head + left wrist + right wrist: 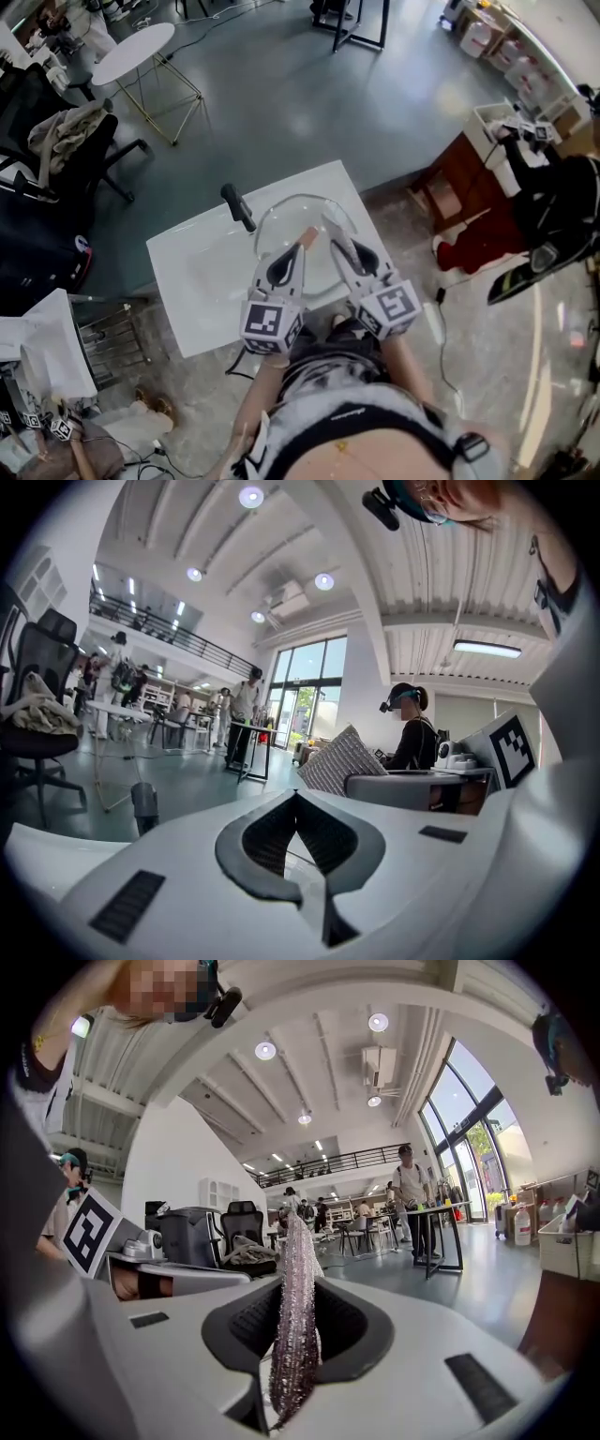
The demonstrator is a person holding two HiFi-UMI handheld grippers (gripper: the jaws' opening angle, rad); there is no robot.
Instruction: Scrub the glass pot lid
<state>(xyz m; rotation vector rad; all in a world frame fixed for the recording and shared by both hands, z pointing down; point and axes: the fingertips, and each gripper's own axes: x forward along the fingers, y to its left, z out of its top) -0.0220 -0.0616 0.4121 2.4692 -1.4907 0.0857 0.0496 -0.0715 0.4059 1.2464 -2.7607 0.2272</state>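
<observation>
We risk the glass pot lid (286, 220) skidding: left gripper (298, 799) closed empty, right gripper (292, 1290) clamping the scouring cloth (296, 1246).

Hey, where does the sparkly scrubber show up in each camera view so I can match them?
Head view: scrubber, pale strip at the right tongs' tip, centre.
Left gripper view: woven grey patch just right of centre, above the left tongs.
Right gripper view: dead centre, clamped upright between the tongs.
Shared landmark: the black chair draped with beige cloth.
</observation>
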